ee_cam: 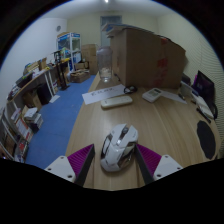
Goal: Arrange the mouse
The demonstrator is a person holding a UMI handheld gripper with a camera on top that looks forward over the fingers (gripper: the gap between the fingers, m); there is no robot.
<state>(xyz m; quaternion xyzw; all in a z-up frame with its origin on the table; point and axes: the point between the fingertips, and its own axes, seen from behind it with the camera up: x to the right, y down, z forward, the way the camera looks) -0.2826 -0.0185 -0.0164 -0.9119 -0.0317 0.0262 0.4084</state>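
Note:
A white and grey mouse (117, 148) lies on the wooden table (160, 125), directly between my fingers. My gripper (117, 152) has closed to the mouse's width. The purple pad of the left finger (84, 158) and that of the right finger (150, 158) press on its two sides. The mouse's rear end is hidden below, between the fingers. I cannot tell whether it rests on the table top or is held just above it.
A white keyboard (113, 100) lies further ahead on the table, with a small white device (153, 95) to its right. Large cardboard boxes (140, 55) stand at the back. A laptop (204, 88) and a black pad (207, 136) are at the right. Blue floor (60, 120) and cluttered desks (30, 85) are at the left.

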